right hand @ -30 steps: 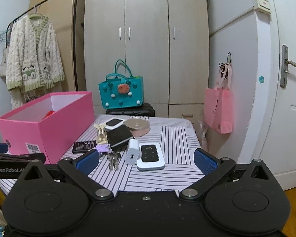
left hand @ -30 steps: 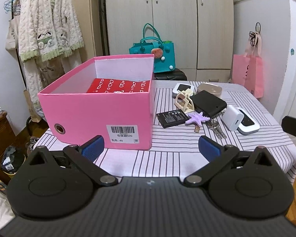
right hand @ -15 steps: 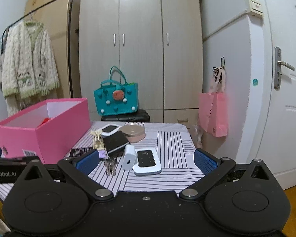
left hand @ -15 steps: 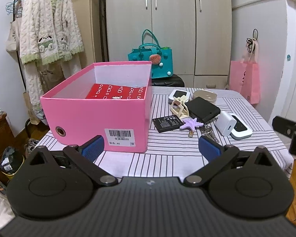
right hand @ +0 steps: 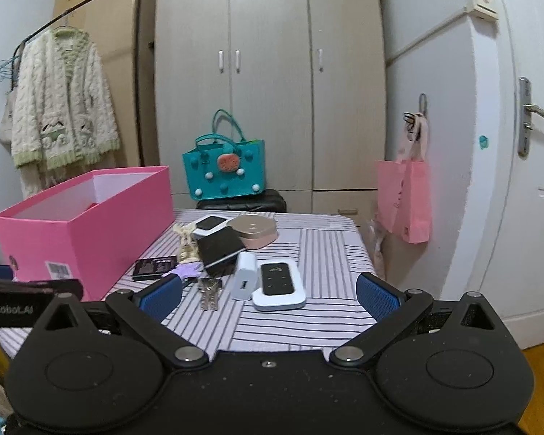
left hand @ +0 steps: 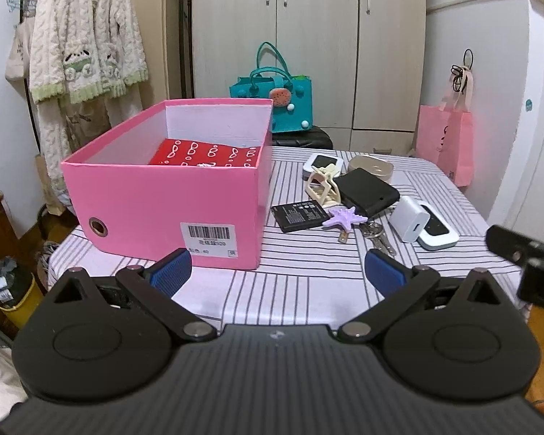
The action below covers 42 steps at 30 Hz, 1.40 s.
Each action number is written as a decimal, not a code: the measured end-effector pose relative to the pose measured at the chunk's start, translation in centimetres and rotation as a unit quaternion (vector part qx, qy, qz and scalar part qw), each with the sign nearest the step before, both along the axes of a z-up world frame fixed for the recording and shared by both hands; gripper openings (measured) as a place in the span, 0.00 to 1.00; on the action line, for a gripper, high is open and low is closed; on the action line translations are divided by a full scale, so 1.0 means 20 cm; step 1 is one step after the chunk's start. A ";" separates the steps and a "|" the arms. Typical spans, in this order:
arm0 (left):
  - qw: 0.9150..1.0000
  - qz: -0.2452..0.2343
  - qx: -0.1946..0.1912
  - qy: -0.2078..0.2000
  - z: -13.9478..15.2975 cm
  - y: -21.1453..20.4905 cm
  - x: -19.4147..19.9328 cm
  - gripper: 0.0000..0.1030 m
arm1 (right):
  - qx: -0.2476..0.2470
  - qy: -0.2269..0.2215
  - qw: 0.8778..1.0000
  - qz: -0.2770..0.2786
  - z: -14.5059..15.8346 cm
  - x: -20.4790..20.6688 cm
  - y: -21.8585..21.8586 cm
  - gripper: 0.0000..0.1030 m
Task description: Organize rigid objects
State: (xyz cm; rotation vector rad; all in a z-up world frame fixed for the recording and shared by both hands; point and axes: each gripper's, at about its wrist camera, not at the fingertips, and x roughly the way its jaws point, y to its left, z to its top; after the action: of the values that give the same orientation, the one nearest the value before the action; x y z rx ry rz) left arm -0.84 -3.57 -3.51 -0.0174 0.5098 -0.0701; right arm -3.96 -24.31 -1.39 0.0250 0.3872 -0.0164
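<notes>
Pink box (left hand: 170, 214) sits on the striped table (left hand: 308, 275), left side; only the left wrist view looks into it, showing a red patterned item (left hand: 206, 154) partly hidden by the front wall. In the right wrist view the box (right hand: 87, 232) interior is mostly out of sight.

Loose items cluster just right of the box: black battery (left hand: 299, 215), purple starfish charm (left hand: 344, 215) overlapping keys (left hand: 377, 235), cream hair clip (left hand: 322, 185), black case (left hand: 366, 190), white charger (left hand: 409, 219) touching a white/black router (left hand: 436, 230). At the back, a small white device (left hand: 322, 163) and a beige round tin (left hand: 371, 166), poss. a compact, too small to tell. Black case hides part of the clip and the tin's base.

Left gripper (left hand: 277, 270) hovers at the table's near edge, fingers wide apart, holding nothing. Right gripper (right hand: 268, 295) likewise wide, empty, w/ keys (right hand: 208, 291), charger (right hand: 244, 279) and router (right hand: 279, 284) between its fingers' line of sight. Right gripper body cut off at the left view's right edge. Teal bag (right hand: 224, 166) and pink bag (right hand: 404, 199) beyond the table.
</notes>
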 end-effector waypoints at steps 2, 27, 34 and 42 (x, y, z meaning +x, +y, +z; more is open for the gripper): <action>1.000 -0.002 -0.007 0.001 0.00 0.00 0.00 1.00 | 0.003 0.000 1.000 0.006 0.00 0.00 0.01 1.00; 1.000 -0.005 -0.014 0.006 -0.01 0.03 0.02 1.00 | 0.019 -0.001 1.000 -0.021 -0.03 0.00 -0.08 1.00; 0.999 -0.009 -0.034 0.010 -0.02 0.05 0.04 1.00 | -0.001 -0.020 1.000 0.005 -0.05 0.02 -0.05 1.00; 0.999 -0.022 -0.039 -0.006 0.08 0.17 0.09 1.00 | 0.043 0.023 0.997 0.064 -0.01 0.19 -0.14 0.99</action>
State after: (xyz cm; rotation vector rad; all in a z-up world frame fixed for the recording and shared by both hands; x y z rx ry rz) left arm 0.86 -0.24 -1.84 -0.0827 0.4962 -0.1326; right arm -0.21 -27.05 -1.51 0.0858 0.4345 0.1267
